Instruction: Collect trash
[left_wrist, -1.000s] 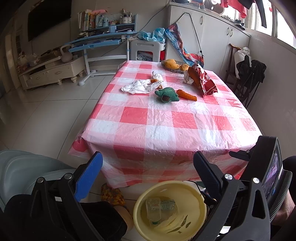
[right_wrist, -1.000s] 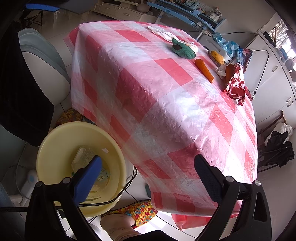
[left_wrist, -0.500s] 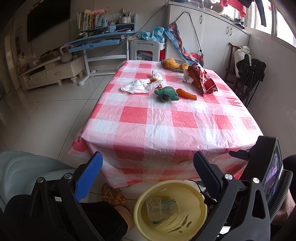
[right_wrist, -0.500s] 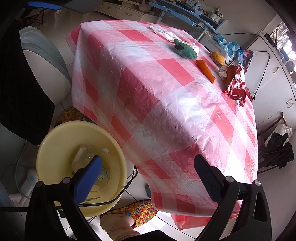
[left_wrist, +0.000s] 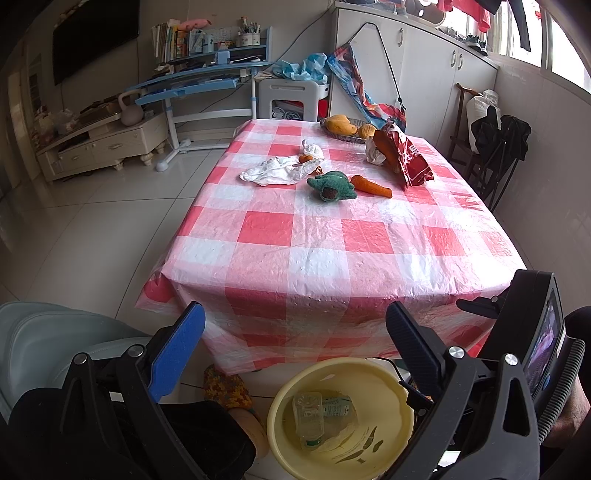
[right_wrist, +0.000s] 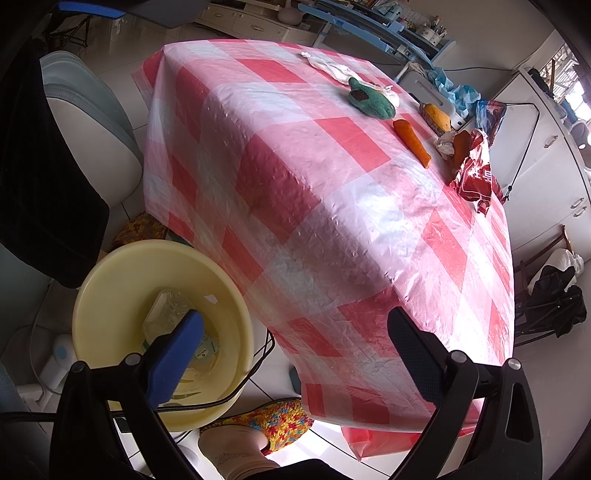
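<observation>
Both the left gripper (left_wrist: 295, 325) and the right gripper (right_wrist: 295, 332) hang empty with jaws spread wide, low at the near end of the bench (left_wrist: 332, 240). The yellow basin (left_wrist: 391, 435) sits on the floor below that edge, likely for easy drops, already holding a clear plastic bottle (left_wrist: 308, 413). Remaining trash lies at the far end: crumpled white wrapper (left_wrist: 277, 171), red snack bag (left_wrist: 410, 158).

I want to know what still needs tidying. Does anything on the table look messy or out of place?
Yes. A torn red snack bag lies crumpled near the far right of the table, with a crumpled white wad beside it. A crumpled white plastic bag sprawls on the far left. Both grippers are open and hold nothing.
</observation>
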